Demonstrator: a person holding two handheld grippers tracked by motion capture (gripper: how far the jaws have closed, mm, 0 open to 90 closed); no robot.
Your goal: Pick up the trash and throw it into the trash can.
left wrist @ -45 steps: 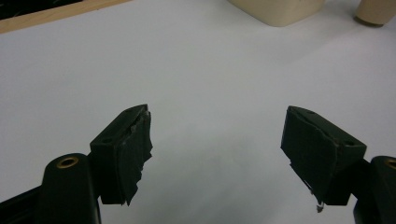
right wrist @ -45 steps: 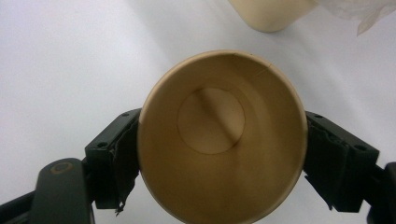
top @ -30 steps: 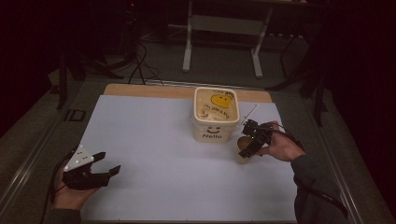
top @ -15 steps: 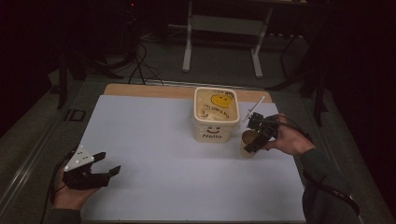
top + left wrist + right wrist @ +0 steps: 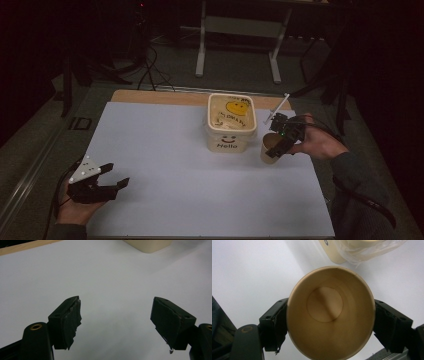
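My right gripper (image 5: 275,148) is shut on a brown paper cup (image 5: 267,152) just right of a cream tub (image 5: 231,122) with a smiley face and "Hello" on its front. In the right gripper view the cup (image 5: 329,312) is empty, its mouth faces the camera, and both jaws press its sides. The tub's corner (image 5: 334,250) and crinkled clear plastic (image 5: 374,248) lie beyond it. My left gripper (image 5: 119,173) rests open at the table's near left, with only bare white surface between its jaws (image 5: 116,317).
The white tabletop (image 5: 165,150) has a wooden strip (image 5: 150,96) along its far edge. A thin white stick (image 5: 278,107) stands up behind the right gripper. On the dark floor behind are a metal stand (image 5: 235,45) and cables.
The right gripper has moved the cup slightly right and farther from the person, staying beside the tub. The left gripper has not moved.
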